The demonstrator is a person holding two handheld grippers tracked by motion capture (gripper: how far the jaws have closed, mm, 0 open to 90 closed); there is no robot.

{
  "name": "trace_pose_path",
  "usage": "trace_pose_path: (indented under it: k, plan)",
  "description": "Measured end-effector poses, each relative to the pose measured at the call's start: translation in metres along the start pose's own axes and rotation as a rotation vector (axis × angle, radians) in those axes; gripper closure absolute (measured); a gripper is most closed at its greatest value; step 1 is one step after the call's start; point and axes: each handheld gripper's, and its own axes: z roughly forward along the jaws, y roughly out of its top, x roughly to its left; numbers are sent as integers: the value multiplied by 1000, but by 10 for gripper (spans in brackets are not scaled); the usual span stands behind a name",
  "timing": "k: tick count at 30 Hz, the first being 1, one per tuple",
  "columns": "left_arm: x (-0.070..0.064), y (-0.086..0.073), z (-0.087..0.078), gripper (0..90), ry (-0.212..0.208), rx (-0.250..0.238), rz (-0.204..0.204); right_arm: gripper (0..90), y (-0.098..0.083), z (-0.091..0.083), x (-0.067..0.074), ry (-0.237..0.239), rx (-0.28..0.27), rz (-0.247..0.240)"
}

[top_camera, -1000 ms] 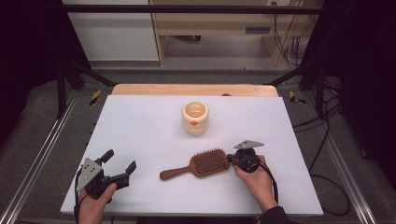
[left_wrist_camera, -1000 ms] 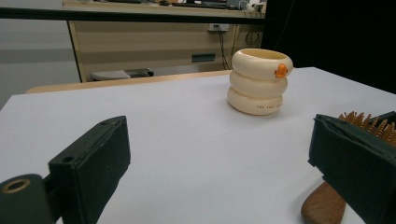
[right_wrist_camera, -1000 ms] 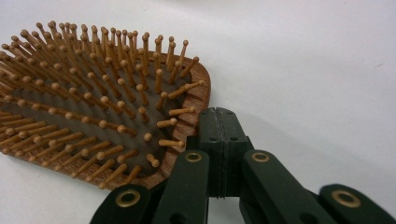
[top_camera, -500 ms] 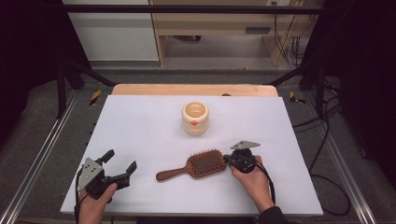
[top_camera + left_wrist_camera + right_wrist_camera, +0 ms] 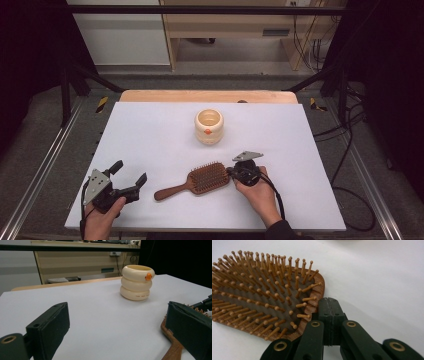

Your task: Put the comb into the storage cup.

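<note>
Pushing looks like the step in hand: on the wide white bench point(image 5: 150, 130), the flat wooden paddle hairbrush with upright wooden bristles point(image 5: 200, 179) is lying bristles up, and the right tongs point(image 5: 233, 171) are pressing their closed tips against the rounded end of its head. Done well, I judge, this means keeping the tips low and square on the wooden rim, so the brush is sliding straight along its handle line rather than pivoting, and keeping them clear of the bristles. In the right gripper view the right tongs point(image 5: 329, 305) are fully shut, pad against pad, gripping nothing, just touching the brush rim point(image 5: 318, 293). The left tongs point(image 5: 131, 172) are standing wide open and empty, with the brush handle just beside one jaw. Well beyond both tongs, a cream ringed ceramic cup with an orange dot point(image 5: 209, 126) is sitting apart.
</note>
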Motion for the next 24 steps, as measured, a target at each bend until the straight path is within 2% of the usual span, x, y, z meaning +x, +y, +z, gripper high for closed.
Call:
trace_pose_path:
  k: [8,24]
  plan:
    - [-1,0,0,55,-3,3,8,900,5,9,18,29,3,-27]
    - [-2,1,1,55,-8,6,17,900,14,22,42,61,5,-61]
